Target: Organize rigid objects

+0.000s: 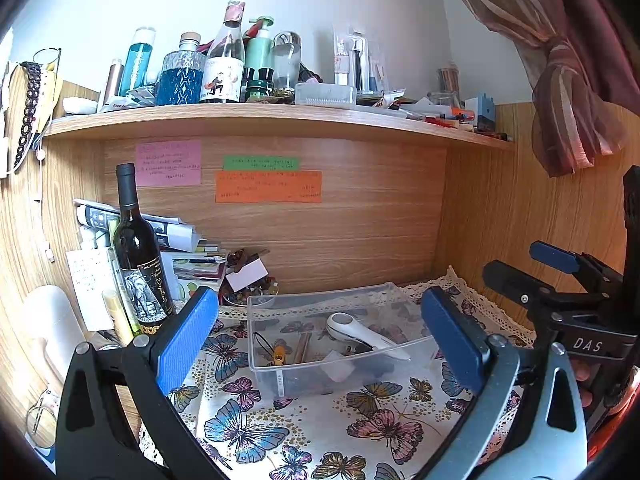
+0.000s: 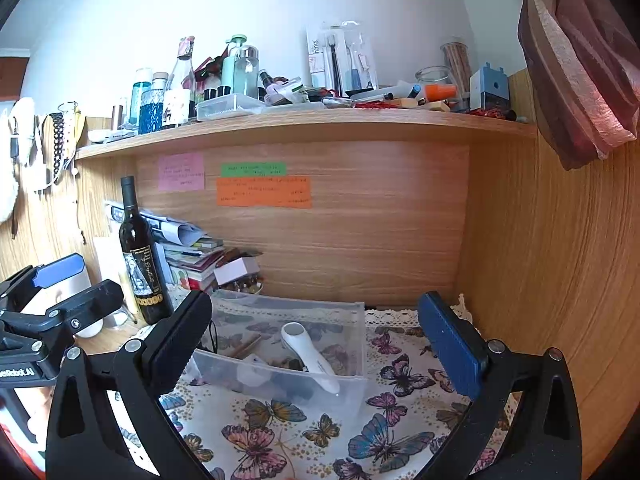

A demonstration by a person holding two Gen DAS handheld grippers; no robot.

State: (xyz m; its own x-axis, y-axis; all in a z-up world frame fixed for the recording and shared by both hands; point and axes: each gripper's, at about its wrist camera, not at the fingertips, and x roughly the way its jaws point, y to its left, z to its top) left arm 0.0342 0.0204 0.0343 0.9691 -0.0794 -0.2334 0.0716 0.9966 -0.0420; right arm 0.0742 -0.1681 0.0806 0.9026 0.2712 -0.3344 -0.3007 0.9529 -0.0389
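Wooden desk alcove point(image 1: 340, 240): back panel, side walls, one shelf point(image 1: 256, 118) across the top. Shelf crowded with bottles, jars, packaged brushes and pens. Maroon curtain point(image 1: 560, 60) bunched at upper right.

Butterfly-print cloth point(image 1: 320, 420) with a lace edge covers the desk surface, near and centre.

On the back panel: pink note point(image 1: 168, 163) at left, green note point(image 1: 261, 163) to its right, orange note point(image 1: 268, 186) just under the green one.

Far left of the desk: dark wine bottle point(image 1: 138, 256), upright, in front of a leaning pile of papers and books point(image 1: 188, 248).

Clear plastic bin point(image 1: 336, 344) sits on the cloth at centre, open-topped. Inside, a white handheld device point(image 1: 362, 334) lies tilted, its round head toward the far side and its narrow end resting on the near right rim. Also in the bin: a small yellow item point(image 1: 279, 354) at near left, a thin wooden stick beside it, and dark small bits on the floor too unclear to name.

Left gripper point(image 1: 320, 336): jaws wide apart, blue pads either side of the bin in view, holding nothing, above the cloth on the near side.

Right gripper point(image 2: 316, 344): jaws wide apart, nothing between them, hovering near side of the bin. Each gripper shows at the edge of the other's view, side by side.
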